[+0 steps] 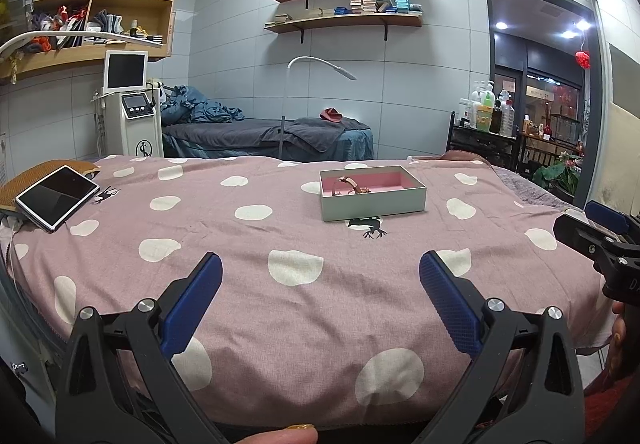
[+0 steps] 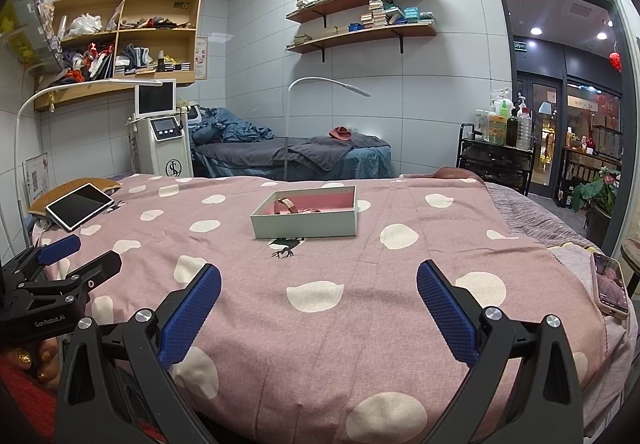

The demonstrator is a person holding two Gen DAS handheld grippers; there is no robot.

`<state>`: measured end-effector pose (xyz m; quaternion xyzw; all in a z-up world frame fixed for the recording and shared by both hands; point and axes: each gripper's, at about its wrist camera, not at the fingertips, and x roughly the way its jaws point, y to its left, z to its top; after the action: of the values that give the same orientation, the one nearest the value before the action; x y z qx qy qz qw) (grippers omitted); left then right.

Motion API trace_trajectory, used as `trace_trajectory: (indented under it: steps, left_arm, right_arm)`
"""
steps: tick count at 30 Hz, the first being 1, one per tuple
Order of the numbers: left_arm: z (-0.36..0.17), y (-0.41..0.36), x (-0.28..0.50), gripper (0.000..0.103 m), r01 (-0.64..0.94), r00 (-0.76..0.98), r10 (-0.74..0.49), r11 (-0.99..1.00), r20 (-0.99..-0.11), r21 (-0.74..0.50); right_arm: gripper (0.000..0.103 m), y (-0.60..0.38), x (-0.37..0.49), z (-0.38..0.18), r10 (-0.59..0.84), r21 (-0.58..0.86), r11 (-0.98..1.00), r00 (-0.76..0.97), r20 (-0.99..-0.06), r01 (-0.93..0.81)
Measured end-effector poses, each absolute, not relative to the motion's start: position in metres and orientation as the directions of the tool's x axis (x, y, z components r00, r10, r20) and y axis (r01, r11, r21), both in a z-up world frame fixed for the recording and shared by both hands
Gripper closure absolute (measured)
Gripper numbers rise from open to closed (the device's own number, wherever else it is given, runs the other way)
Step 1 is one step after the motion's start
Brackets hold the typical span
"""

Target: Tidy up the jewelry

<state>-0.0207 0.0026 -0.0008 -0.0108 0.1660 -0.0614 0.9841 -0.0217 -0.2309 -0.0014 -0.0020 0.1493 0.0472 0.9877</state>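
An open grey box point(image 1: 373, 200) point(image 2: 304, 225) with a pink lining sits on the pink spotted bedcover point(image 1: 248, 268) point(image 2: 360, 264). Inside it lies a watch with a pink-brown strap point(image 1: 352, 186) point(image 2: 289, 205). My left gripper point(image 1: 320, 280) is open near the front edge of the bed, well short of the box, with nothing between its blue pads point(image 1: 192, 300). My right gripper point(image 2: 319, 286) is likewise open and empty, back from the box. Each gripper shows at the edge of the other's view: the right gripper point(image 1: 600, 240) and the left gripper point(image 2: 72, 260).
A tablet point(image 1: 58, 196) point(image 2: 79, 205) lies at the bed's far left corner. A phone point(image 2: 610, 284) rests at the right edge. Behind the bed stand a white machine point(image 1: 132, 112), a massage bed point(image 1: 272, 136), a floor lamp point(image 1: 288, 96) and a bottle cart point(image 1: 484, 128).
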Motion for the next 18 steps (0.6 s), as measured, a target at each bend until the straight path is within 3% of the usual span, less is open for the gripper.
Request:
trace_trajectory:
  steps: [18]
  left_arm:
    - [0.0000, 0.0052, -0.0212, 0.006, 0.121, 0.936, -0.130, 0.991, -0.327, -0.049]
  right_arm:
    - [0.006, -0.2307, -0.0218, -0.0013, 0.094, 0.011, 0.995, 0.951, -0.295, -0.095]
